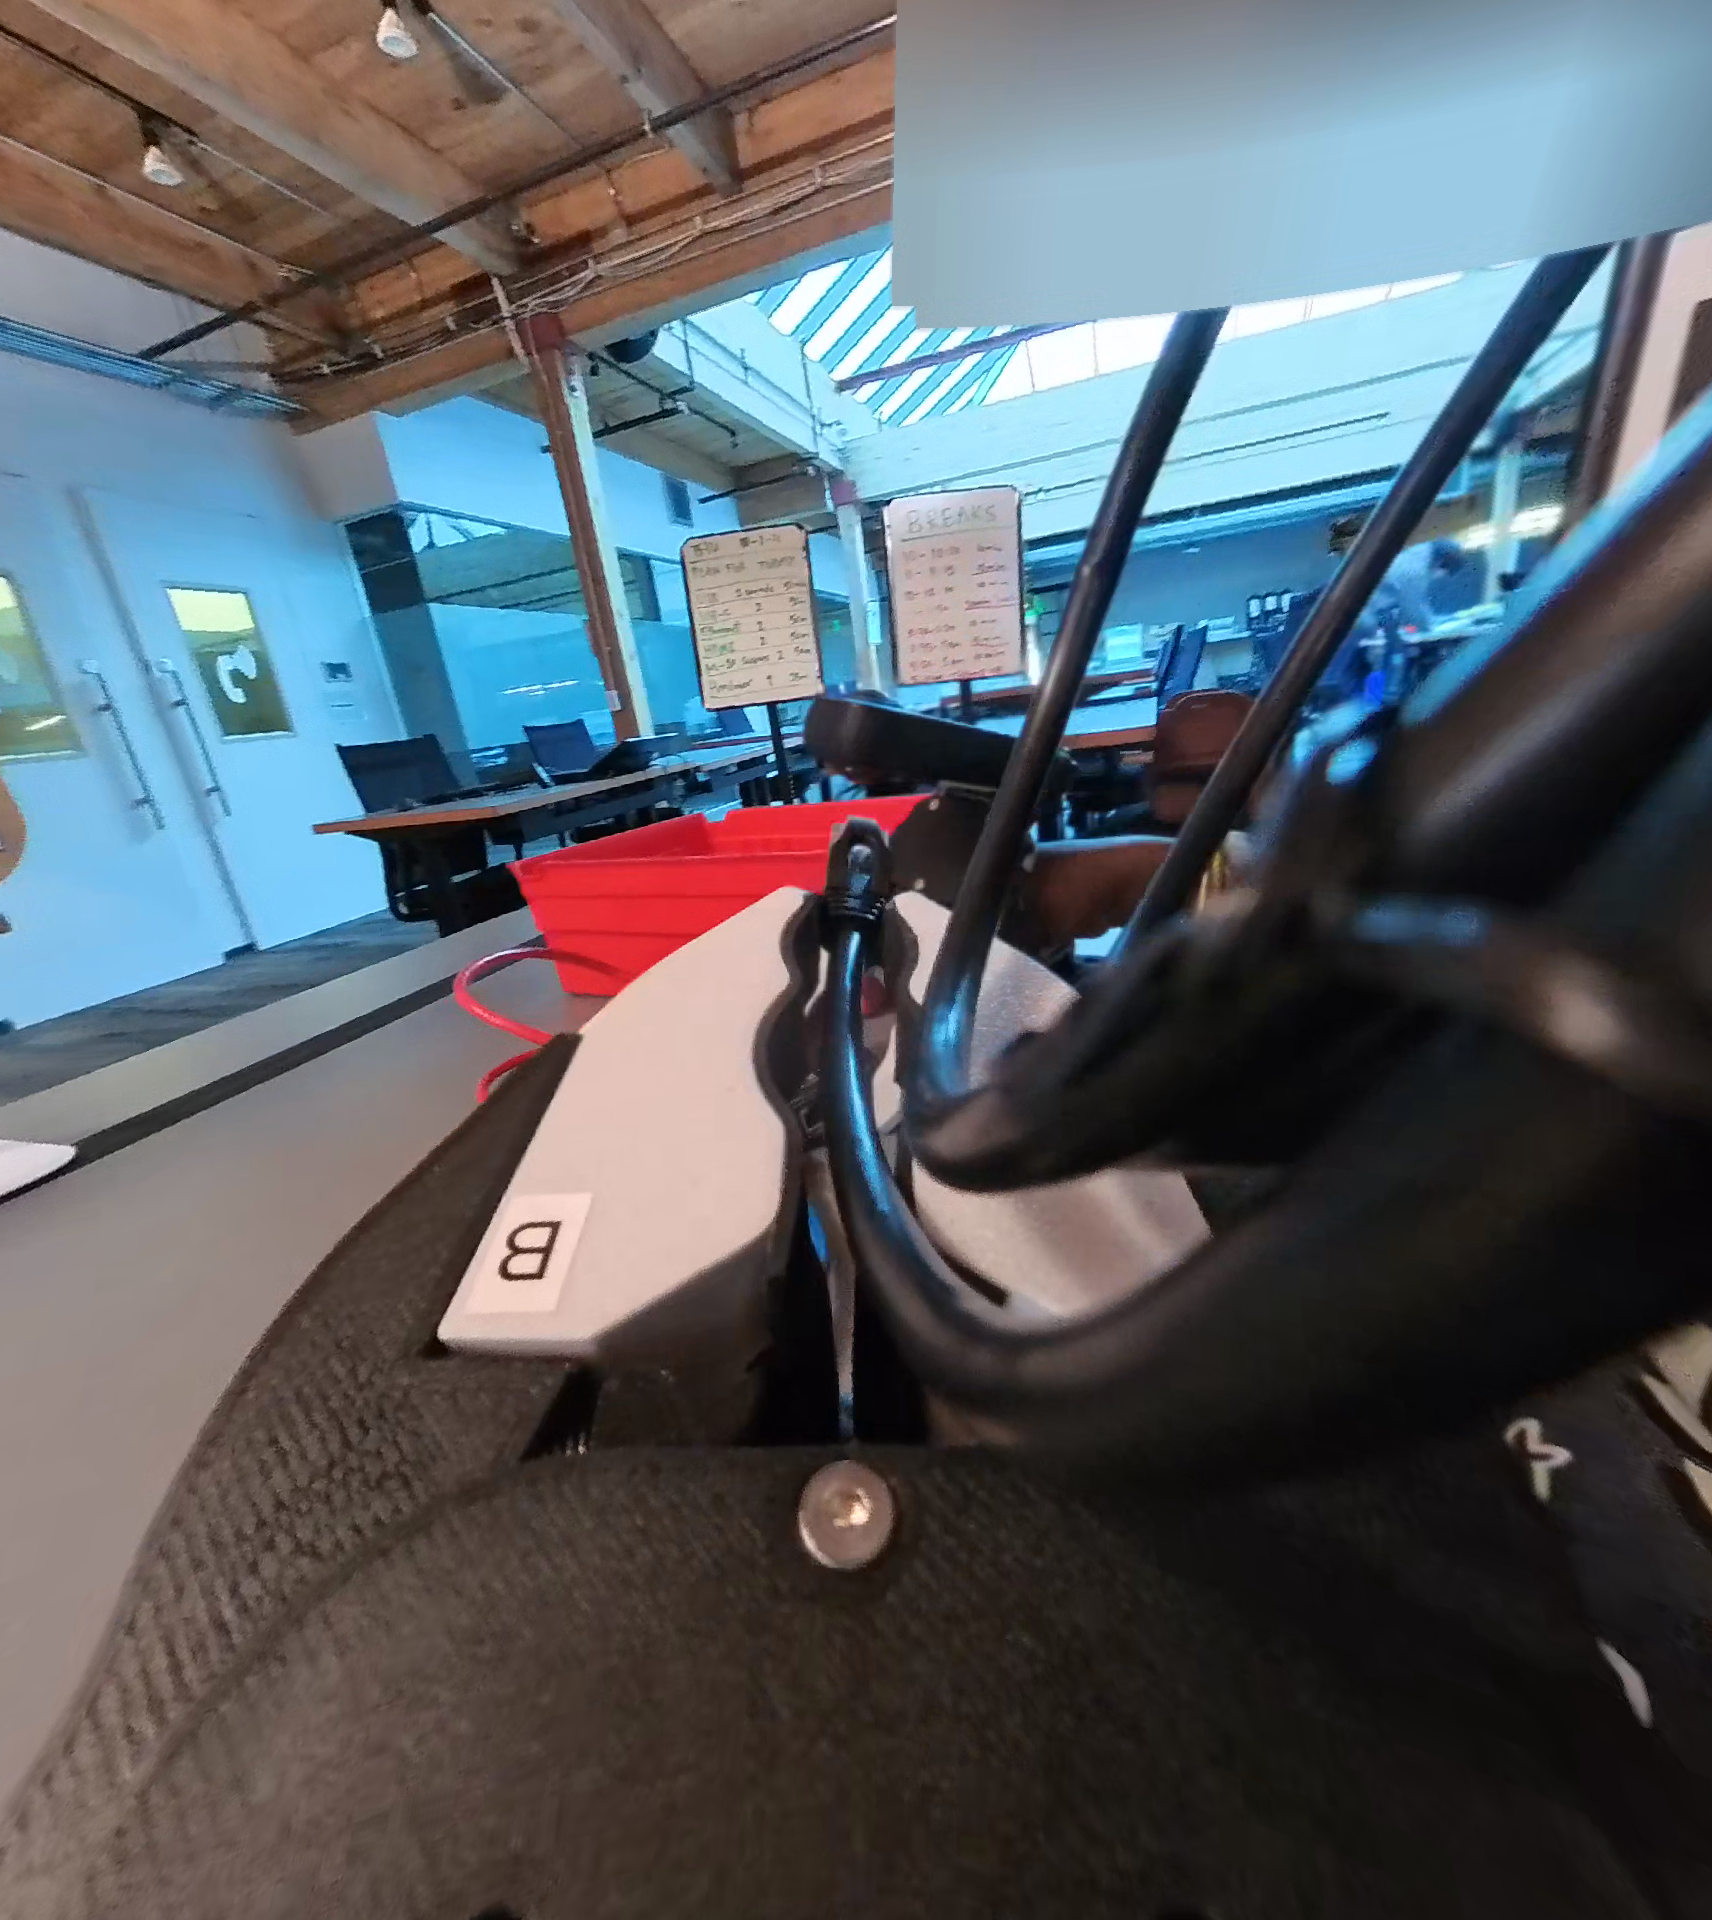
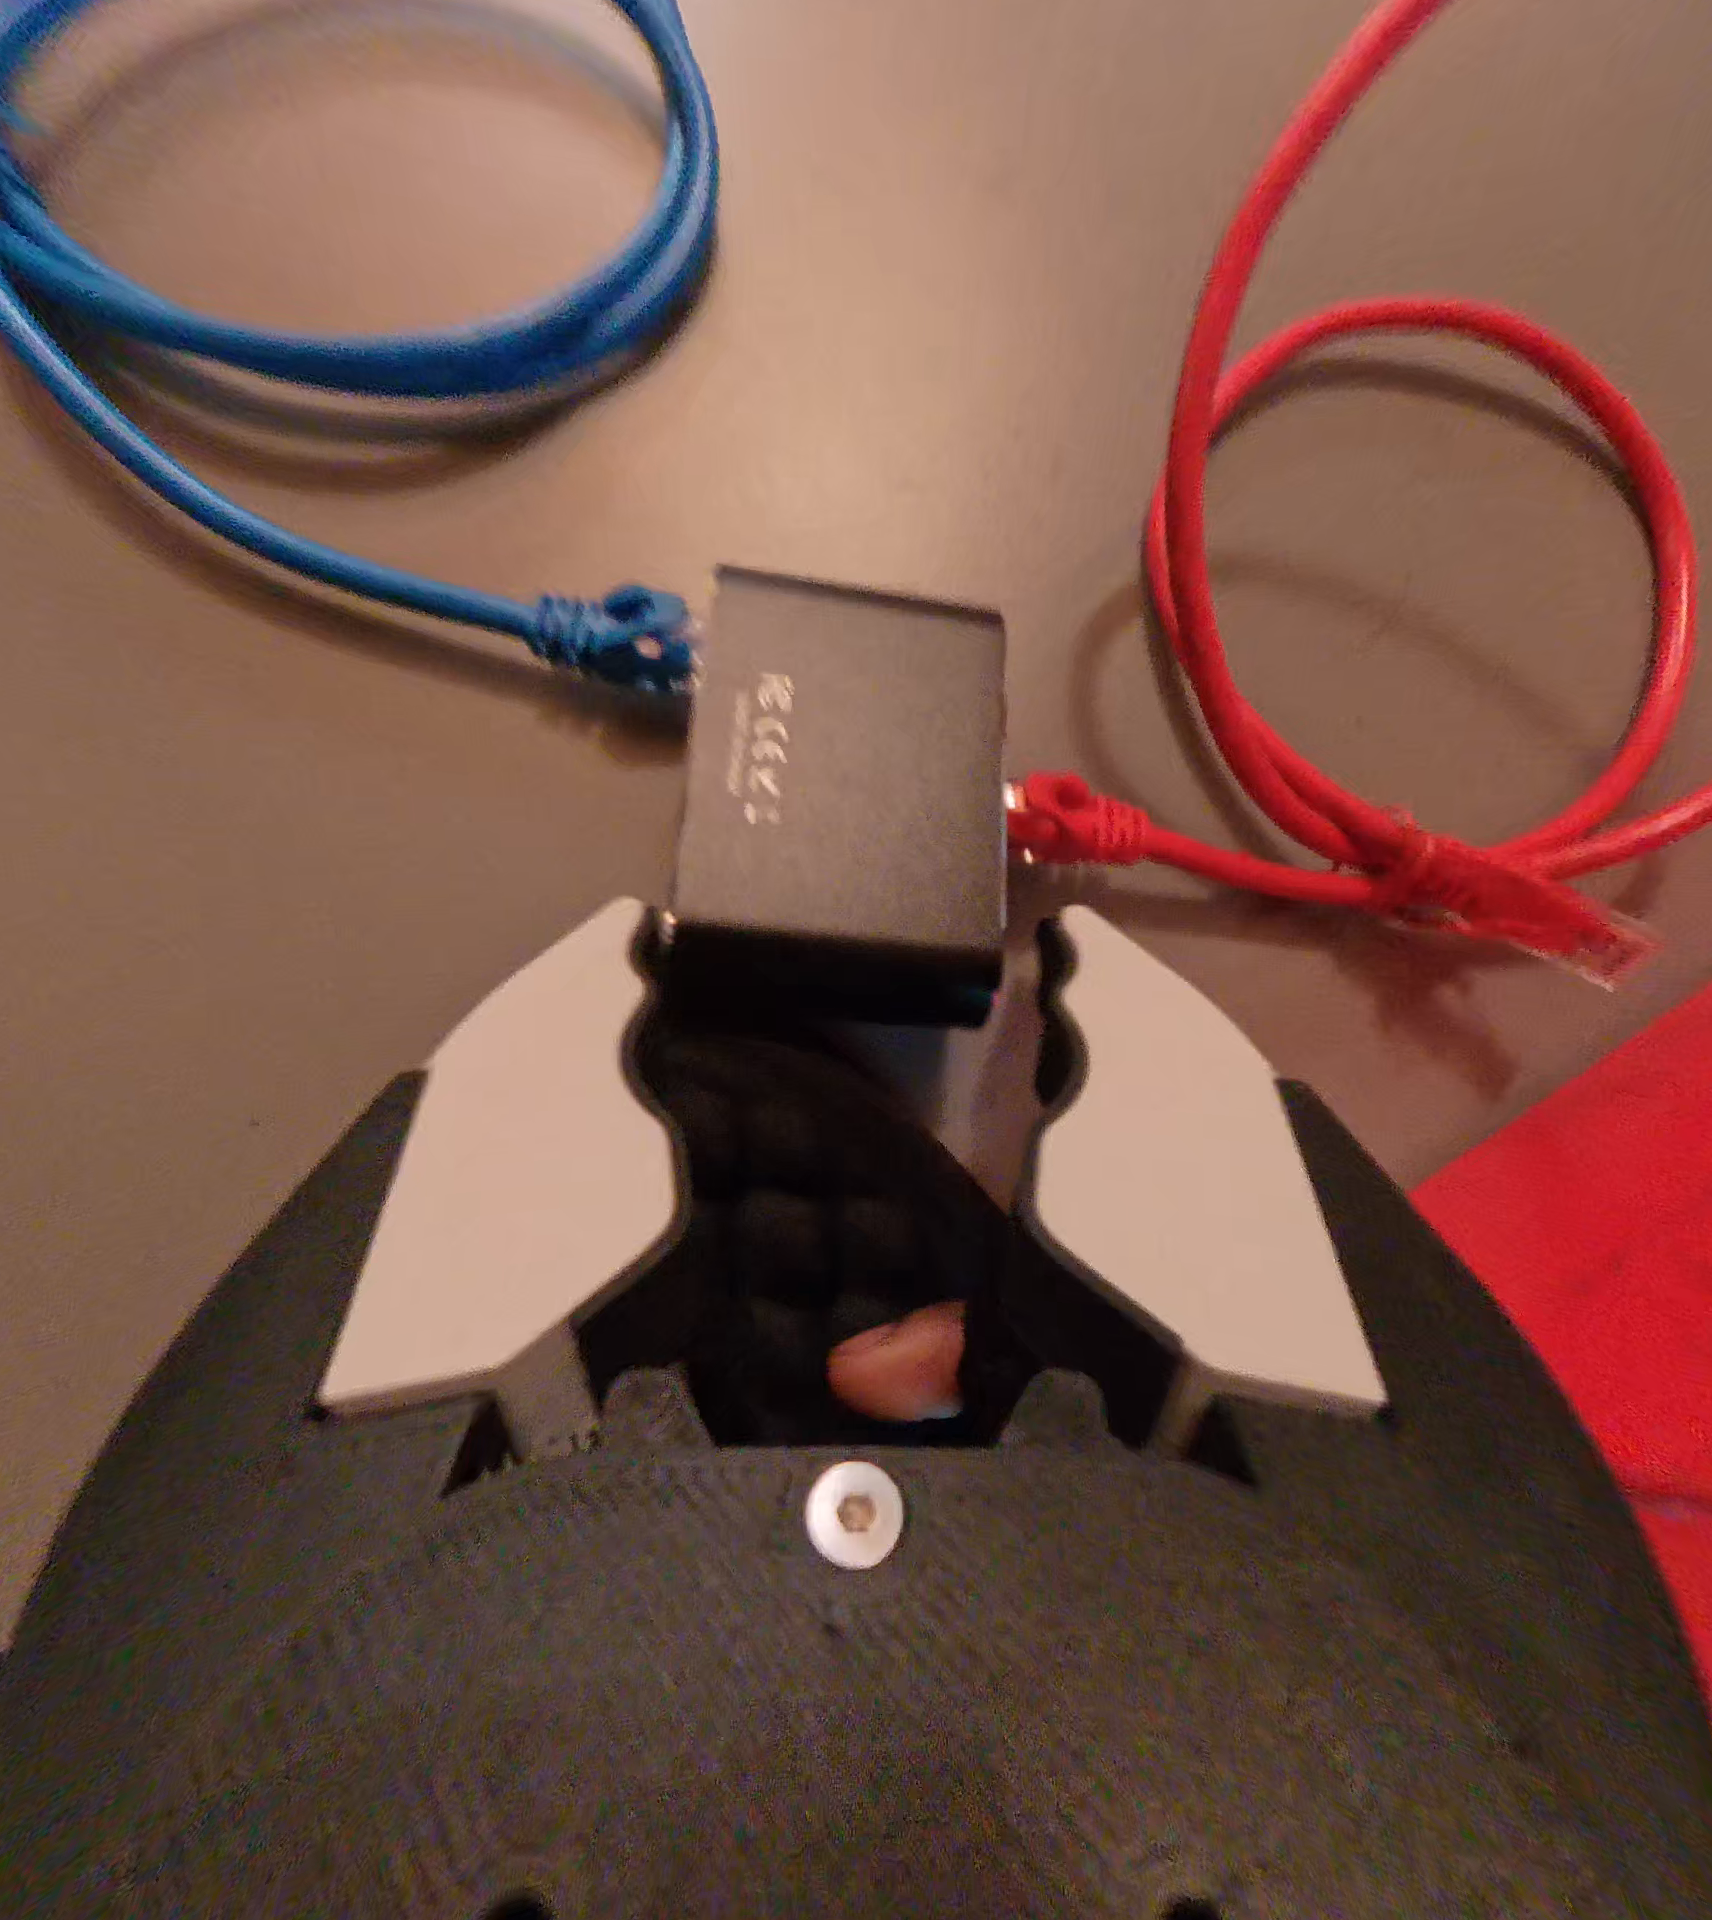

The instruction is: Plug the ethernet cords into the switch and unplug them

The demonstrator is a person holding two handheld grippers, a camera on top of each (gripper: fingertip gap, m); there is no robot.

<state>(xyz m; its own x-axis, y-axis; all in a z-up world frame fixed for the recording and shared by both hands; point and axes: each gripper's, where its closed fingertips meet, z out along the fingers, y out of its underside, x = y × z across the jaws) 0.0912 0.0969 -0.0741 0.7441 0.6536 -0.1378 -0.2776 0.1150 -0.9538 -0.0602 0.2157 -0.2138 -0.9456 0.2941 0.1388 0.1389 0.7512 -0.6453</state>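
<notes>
A: What is seen from the left wrist view?

B: The left gripper (image 1: 847, 935) is closed on a black round ethernet cord (image 1: 836, 1049), whose booted plug (image 1: 857, 868) sticks up just past the fingertips. The right finger is largely hidden behind thick black cable loops (image 1: 1247, 1195), and the upper right is covered by a blur patch. A red plastic bin (image 1: 686, 894) and a thin red ethernet cord (image 1: 493, 1003) are seen beyond the tips on the grey table (image 1: 156, 1299).

A: And from the right wrist view?

B: The right gripper (image 2: 836, 940) is clamped on the near end of a small black rectangular metal switch (image 2: 841, 758), which juts forward from between the grey fingertips (image 2: 561, 1039); its near end is blurred and partly hidden. A blue ethernet cord (image 2: 312, 343) is plugged into the switch's left side, coiled ahead to the left. The red cord (image 2: 1423, 582) is plugged into the right side, looped ahead to the right, its free clear plug (image 2: 1600, 951) lying on the table. The red bin's (image 2: 1641, 1299) edge is cut off at the right.
</notes>
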